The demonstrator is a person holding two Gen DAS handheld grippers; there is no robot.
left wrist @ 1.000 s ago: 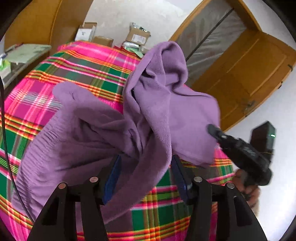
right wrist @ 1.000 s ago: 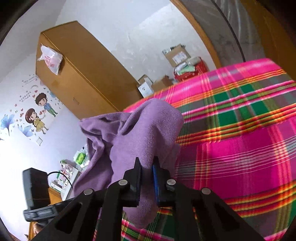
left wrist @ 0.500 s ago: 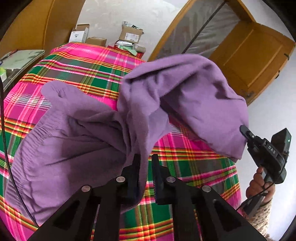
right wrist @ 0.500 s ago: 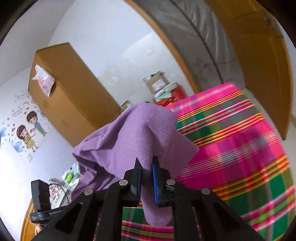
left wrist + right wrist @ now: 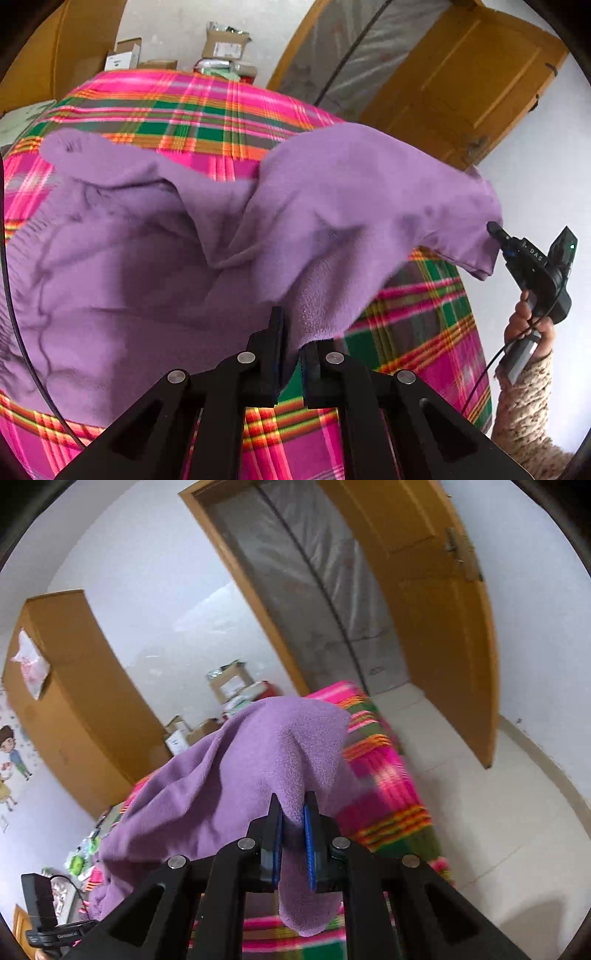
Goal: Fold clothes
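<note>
The bed [image 5: 221, 122] in its pink and green plaid cover fills my view, and the purple fleece garment [image 5: 147, 258] lies spread over most of it — one part lifted off toward the right edge. My left gripper [image 5: 291, 350] is clamped on a fold of it near the front edge. My right gripper [image 5: 293, 830] pinches another edge, raised — cloth hangs below its fingers.
</note>
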